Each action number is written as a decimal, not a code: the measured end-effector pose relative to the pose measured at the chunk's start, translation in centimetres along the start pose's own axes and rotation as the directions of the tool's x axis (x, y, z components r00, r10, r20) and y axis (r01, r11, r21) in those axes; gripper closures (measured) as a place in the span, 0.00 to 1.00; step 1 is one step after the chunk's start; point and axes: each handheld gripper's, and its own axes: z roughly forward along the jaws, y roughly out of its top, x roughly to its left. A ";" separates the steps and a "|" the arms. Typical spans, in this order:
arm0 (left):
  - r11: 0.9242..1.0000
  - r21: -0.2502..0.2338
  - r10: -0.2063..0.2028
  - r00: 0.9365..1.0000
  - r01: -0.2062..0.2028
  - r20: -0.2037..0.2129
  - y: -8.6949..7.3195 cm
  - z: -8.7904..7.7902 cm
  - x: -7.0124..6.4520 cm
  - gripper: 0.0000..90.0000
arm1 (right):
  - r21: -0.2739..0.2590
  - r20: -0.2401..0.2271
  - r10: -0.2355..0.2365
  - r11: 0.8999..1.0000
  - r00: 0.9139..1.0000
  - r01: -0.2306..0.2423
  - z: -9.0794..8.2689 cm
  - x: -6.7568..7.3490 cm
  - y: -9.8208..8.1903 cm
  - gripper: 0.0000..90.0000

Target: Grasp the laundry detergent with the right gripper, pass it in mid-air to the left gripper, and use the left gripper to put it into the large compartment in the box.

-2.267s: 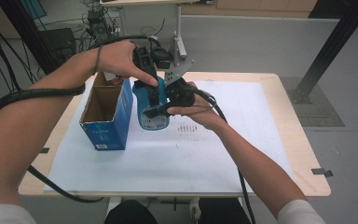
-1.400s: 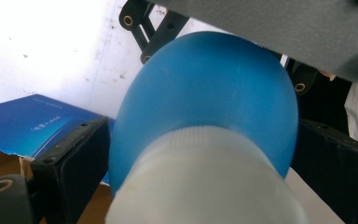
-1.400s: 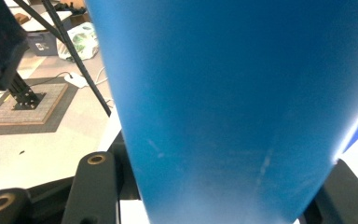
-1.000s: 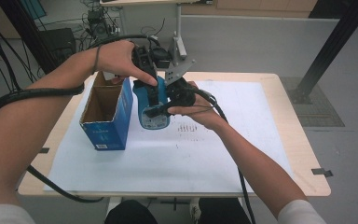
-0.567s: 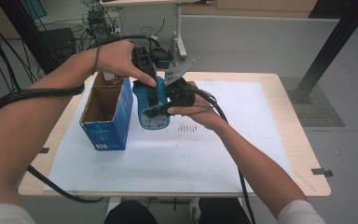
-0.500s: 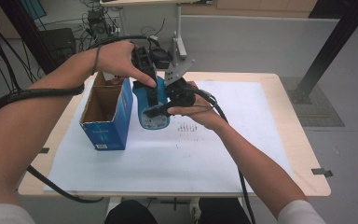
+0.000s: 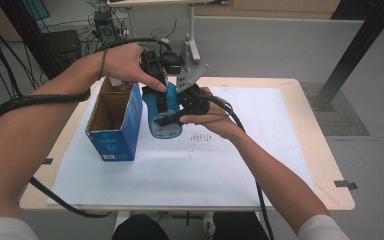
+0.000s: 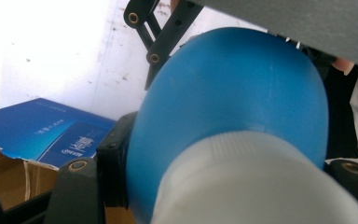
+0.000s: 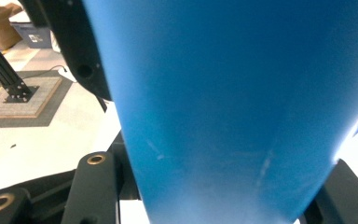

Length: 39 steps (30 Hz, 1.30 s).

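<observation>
1. High view: a blue bottle (image 7: pixel 161 111) stands upright on the tabletop (image 7: pixel 280 150), just beside an open box (image 7: pixel 115 117).
2. Left gripper view: the left gripper (image 8: pixel 214 186) has just been closing, its jaws now clamped at the bottle's white cap (image 8: pixel 256 182).
3. Right gripper view: the right gripper (image 9: pixel 214 186) is clamped on the bottle's body.

Evenly lit from overhead in the high view, soft shadows only, mild bending of straight lines at the frame edges. Overexposed white paper (image 8: pixel 51 51) at upper left of the left gripper view; blue bottle (image 8: pixel 242 93) blurred, too close for focus. Same softness in the right gripper view, glare at lower right.
</observation>
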 end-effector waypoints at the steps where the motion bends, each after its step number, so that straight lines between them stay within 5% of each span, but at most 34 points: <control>1: 1.000 0.000 0.003 1.000 -0.003 0.001 0.0 0.0 0.0 0.39 | 0.002 0.002 -0.002 1.000 1.000 0.002 0.0 0.0 0.0 0.49; 39: 0.998 -0.027 0.049 0.999 -0.049 -0.003 -0.2 0.2 -0.3 0.40 | 0.021 0.034 -0.030 0.999 0.999 0.029 -0.1 0.3 -0.1 0.49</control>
